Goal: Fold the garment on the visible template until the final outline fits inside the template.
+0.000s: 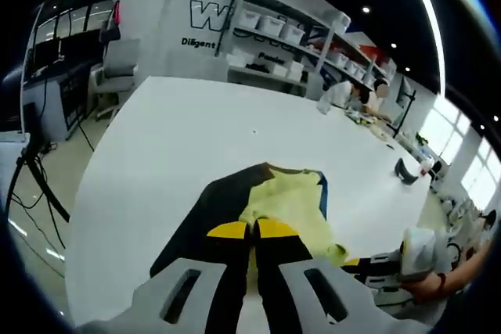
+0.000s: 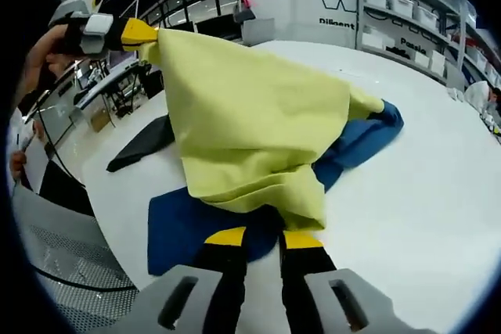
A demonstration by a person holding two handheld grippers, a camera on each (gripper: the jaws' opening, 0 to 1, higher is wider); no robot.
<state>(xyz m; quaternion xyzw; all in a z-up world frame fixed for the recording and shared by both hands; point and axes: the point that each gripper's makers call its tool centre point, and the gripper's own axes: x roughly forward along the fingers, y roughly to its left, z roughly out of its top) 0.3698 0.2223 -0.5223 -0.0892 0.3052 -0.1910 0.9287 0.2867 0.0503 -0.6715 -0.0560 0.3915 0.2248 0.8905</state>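
Observation:
A yellow garment (image 2: 250, 115) hangs lifted over the white table (image 2: 423, 193). My left gripper (image 1: 252, 229) is shut on one corner of it, and in the right gripper view that gripper (image 2: 129, 33) holds the corner high at the upper left. My right gripper (image 2: 264, 238) has its jaws close together at the garment's bunched lower hem. It also enters the left gripper view as the right gripper (image 1: 356, 263) at the garment's (image 1: 293, 201) near corner. Blue cloth (image 2: 184, 228) lies under the garment. A black sheet (image 2: 145, 142) lies flat beside it.
A person's hand (image 1: 438, 283) holds the right gripper. Shelves with white bins (image 1: 274, 25) stand beyond the table's far edge. A grey chair (image 1: 121, 60) and desks are at the left. People sit at the far right end (image 1: 364, 98). A mesh chair back (image 2: 70, 271) is close.

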